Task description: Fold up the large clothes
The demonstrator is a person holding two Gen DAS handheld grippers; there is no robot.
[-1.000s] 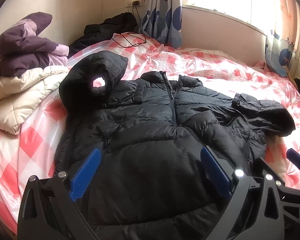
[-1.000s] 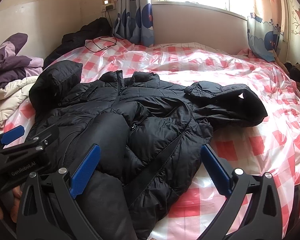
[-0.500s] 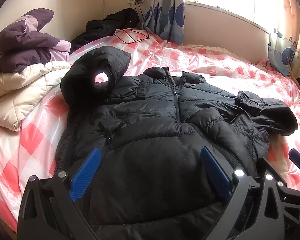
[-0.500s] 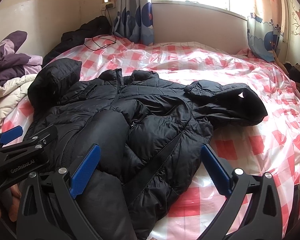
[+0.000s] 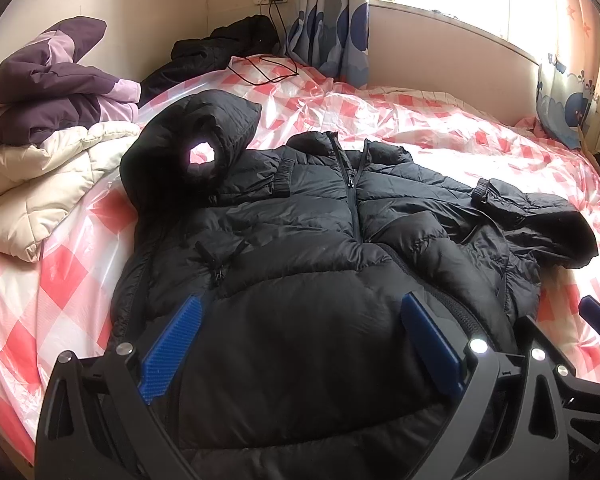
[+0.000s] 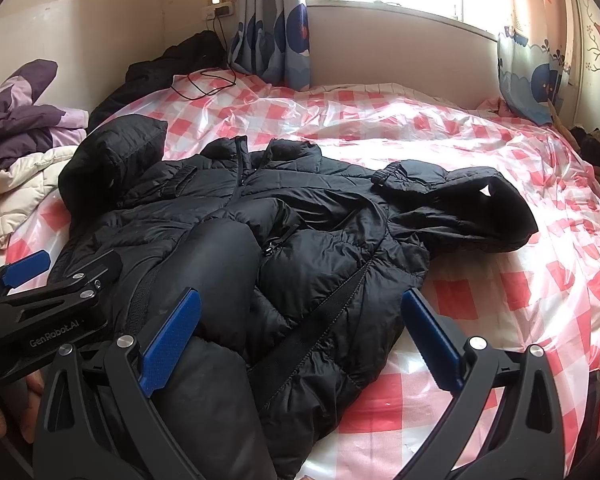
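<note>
We have the black puffer jacket (image 5: 320, 240) lying front-up across the near half of the bed (image 6: 500, 304), its hem toward the near edge, collar pointing to the window side, the left sleeve doubled up near the bed's left edge beside the pile of quilts (image 5: 40, 184). Our left gripper (image 5: 300, 344) hangs over the hem with its jaws spread wide and nothing between them; our right gripper (image 6: 300, 328) is likewise released, hovering over the jacket's right flank where the side seam meets the checked cover. We judge the step in hand to be taking hold for the first fold — so we would pinch a thick bite of padding at the hem on both sides, not just the slippery shell, and lift evenly so the down does not slump. The right sleeve (image 6: 460, 200), sprawled toward the right edge, wants tucking in first. Against the earlier frames little differs: the left view has crept slightly closer and lower over the jacket — the garment itself has not shifted.
</note>
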